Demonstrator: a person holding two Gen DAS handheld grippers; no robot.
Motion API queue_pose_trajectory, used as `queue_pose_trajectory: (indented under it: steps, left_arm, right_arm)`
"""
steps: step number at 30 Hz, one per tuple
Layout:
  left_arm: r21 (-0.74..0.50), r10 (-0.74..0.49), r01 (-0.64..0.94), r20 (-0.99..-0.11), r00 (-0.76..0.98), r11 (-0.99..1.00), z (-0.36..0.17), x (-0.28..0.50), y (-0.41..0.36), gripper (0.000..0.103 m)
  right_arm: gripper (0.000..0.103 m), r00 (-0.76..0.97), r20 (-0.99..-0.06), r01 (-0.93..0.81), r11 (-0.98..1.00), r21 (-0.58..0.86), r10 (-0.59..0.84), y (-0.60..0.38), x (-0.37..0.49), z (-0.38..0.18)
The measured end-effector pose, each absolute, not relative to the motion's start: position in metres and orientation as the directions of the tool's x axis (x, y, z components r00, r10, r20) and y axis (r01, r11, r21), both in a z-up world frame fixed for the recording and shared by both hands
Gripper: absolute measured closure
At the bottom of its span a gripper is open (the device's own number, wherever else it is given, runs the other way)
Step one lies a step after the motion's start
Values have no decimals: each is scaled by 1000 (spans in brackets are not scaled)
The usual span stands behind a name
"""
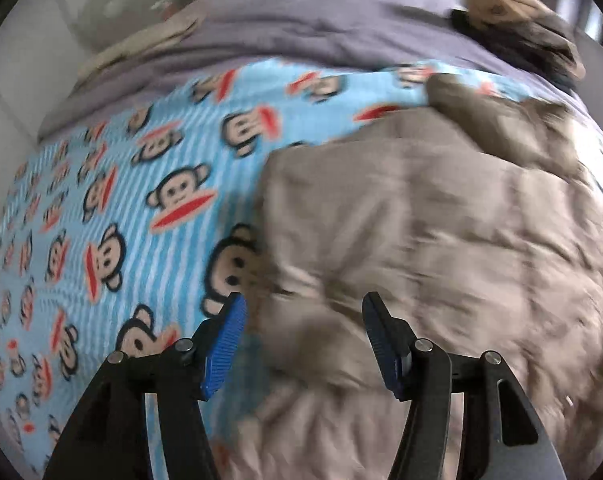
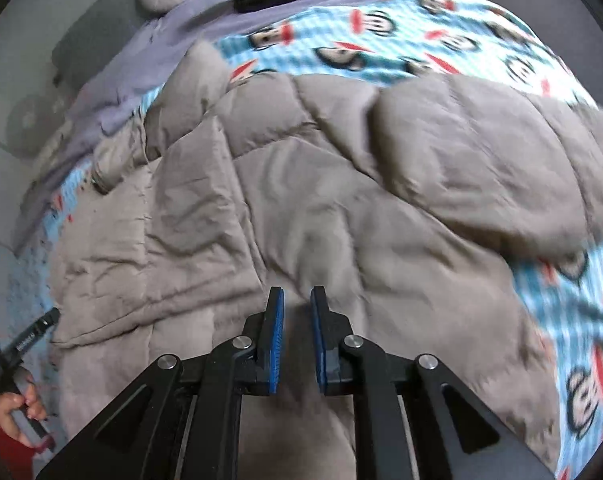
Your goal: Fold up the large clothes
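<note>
A puffy grey-beige quilted jacket (image 2: 301,200) fills the middle of the right wrist view, lying on a blue-striped monkey-print fleece blanket (image 1: 113,200); the right gripper (image 2: 297,304) hangs over it at lower centre, blue pads nearly together with nothing between. In the left wrist view the left gripper (image 1: 303,308) stands at the bottom with fingers spread wide and empty over the jacket's left edge.

A puffy taupe quilted coat (image 2: 301,184) lies rumpled across the bed.

Possibly print on the left gripper (image 2: 33,334), too blurred to read.
</note>
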State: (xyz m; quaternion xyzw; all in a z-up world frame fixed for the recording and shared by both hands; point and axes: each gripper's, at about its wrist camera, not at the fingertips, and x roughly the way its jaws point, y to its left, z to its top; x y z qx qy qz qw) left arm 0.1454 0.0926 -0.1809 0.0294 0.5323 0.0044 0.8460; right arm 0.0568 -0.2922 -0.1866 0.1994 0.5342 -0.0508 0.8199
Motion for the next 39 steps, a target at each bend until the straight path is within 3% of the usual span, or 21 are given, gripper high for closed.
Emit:
queue_pose_trajectory:
  steps: [3,4,5,6,7,13,16,18,19,24,39]
  left_arm:
    - [31,-27,130,-906,422,991,-167,128,55,41]
    - [23,-47,161,-908,417,987,-164,122,40,35]
    - [15,-64,186,-908,414,982,-162,116,23,25]
    - [6,-82,203,-902,423,979,-160,109,8,8]
    - [-3,-102,220,-891,441,976,-157,102,-6,4]
    - [-59,-174,285,-900,399,957,-155,83,-77,4]
    - [-67,-162,267,-922,351,961,-162,81,-103,4]
    - [-85,-166,255,-935,314,963,-168,82,-116,4]
    - [-86,-161,248,-941,298,965,-171,82,-123,4]
    - [-22,-102,270,-953,285,963,-179,79,-152,4]
    - [-18,-98,271,-954,283,963,-172,86,-181,4]
  right_arm:
    - [86,420,-888,335,877,344,188,-308,31,-185]
    - [83,417,-887,348,867,357,198,-313,25,-185]
    - [73,416,-884,369,849,379,215,-322,15,-185]
    - [61,418,-881,383,836,393,223,-327,10,-185]
    - [56,423,-877,396,825,404,226,-334,4,-185]
    - [49,456,-867,490,758,431,199,-395,-34,-181]
    - [33,492,-852,542,704,460,178,-433,-48,-182]
    - [15,532,-833,572,662,485,151,-460,-58,-181]
    - [12,546,-826,586,640,497,142,-473,-62,-182]
    - [10,610,-781,628,520,579,132,-537,-68,-185]
    - [9,760,-617,572,239,785,204,-651,-25,-218]
